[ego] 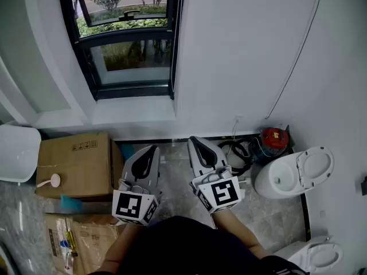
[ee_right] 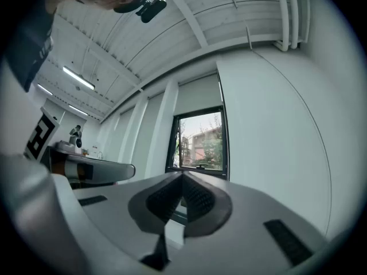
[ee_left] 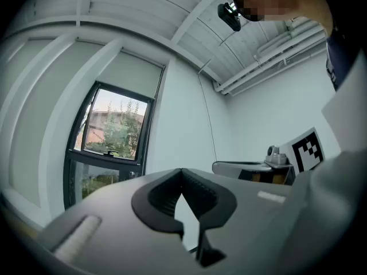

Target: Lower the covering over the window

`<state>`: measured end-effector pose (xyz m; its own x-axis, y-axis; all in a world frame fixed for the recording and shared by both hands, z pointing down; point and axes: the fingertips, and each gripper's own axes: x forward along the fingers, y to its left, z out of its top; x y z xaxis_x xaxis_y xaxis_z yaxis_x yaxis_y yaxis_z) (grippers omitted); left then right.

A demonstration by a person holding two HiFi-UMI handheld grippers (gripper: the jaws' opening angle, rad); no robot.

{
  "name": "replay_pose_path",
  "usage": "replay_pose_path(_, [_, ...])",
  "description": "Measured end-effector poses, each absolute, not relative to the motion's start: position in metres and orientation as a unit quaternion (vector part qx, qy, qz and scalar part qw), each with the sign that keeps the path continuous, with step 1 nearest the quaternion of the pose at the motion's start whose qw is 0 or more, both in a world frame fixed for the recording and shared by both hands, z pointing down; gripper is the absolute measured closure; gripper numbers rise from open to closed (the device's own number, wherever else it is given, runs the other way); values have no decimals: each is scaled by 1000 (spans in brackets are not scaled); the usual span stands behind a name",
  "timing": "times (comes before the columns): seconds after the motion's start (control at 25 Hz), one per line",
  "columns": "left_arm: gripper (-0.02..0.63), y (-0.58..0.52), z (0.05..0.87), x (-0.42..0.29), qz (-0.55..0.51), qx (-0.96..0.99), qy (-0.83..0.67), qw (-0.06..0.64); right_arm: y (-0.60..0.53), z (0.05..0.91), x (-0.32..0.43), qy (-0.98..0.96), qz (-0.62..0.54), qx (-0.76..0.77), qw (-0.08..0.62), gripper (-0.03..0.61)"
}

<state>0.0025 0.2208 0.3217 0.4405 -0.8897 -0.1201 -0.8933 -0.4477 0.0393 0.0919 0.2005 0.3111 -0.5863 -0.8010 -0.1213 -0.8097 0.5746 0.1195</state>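
The black-framed window (ego: 129,39) is set in the white wall ahead of me and to the left. A pale roller blind (ee_left: 131,72) covers only the top part of the window (ee_left: 109,139), leaving the glass bare below; the blind (ee_right: 198,96) also shows in the right gripper view. My left gripper (ego: 153,148) and right gripper (ego: 194,140) are held side by side low in front of me, pointing at the wall and well short of it. Both the left gripper (ee_left: 182,171) and the right gripper (ee_right: 182,176) are shut with nothing between the jaws.
Cardboard boxes (ego: 75,164) sit on the floor at my left beside a white basin (ego: 17,151). At my right are toilet bowls (ego: 292,175), a red object (ego: 274,136) and coiled black hose (ego: 238,151). A thin cable (ego: 298,56) runs down the wall.
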Motion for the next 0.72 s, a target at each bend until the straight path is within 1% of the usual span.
replay_pose_path(0.24, [604,196,334,-27,70,-858,509,5,183,330,64,876,71,-476,21,568])
replay_pose_path(0.44, [603,167,350,-24,79,-872,482,-29,155,334,72,865,50,-498,31,566])
replay_pose_path(0.72, [601,111,363,-16,76,-886,456,-42,98,343,71,862,54,-504,25,566])
